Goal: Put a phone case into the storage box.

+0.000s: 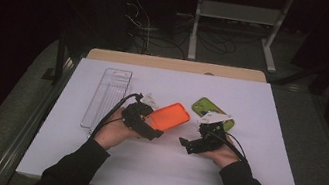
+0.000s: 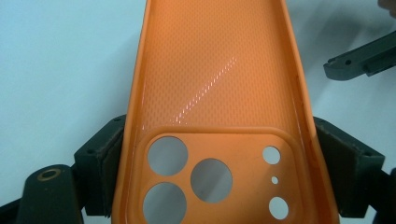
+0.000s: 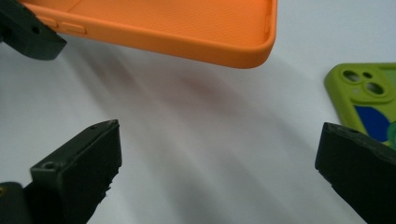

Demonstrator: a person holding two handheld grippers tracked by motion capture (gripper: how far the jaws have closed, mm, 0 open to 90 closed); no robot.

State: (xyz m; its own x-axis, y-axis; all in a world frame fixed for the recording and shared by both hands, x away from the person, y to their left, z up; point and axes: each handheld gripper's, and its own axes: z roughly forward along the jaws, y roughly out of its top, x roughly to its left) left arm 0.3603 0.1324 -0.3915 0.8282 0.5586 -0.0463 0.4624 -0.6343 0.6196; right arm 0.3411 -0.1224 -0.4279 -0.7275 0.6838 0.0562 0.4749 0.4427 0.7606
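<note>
An orange case (image 1: pixel 169 116) is held in the left gripper (image 1: pixel 147 120). The jaws are pressed on its two long sides, at the end with the round camera holes. This is seen best in the left gripper view, where the orange case (image 2: pixel 219 107) is clamped between the two black jaws and its open inside is turned up to the camera. The case is held a little above the white table (image 1: pixel 159 173), and its far end is pointed away from the hand, toward the middle of the table.

The right gripper (image 1: pixel 190 144) is held just beside the case, low over the table. Its jaws are spread wide, and nothing is held between them. In the right gripper view, a corner of the orange case (image 3: pixel 187 32) is seen above the jaws, apart from them, and a dark shadow is thrown on the table under it.

A green case (image 1: pixel 203 106) is laid flat on the table behind the right gripper. In the right gripper view, the green case (image 3: pixel 364 93) is seen at the edge, with its camera holes and a blue patch.

A clear tray (image 1: pixel 108 97) is laid on the table to the left of the left gripper.
</note>
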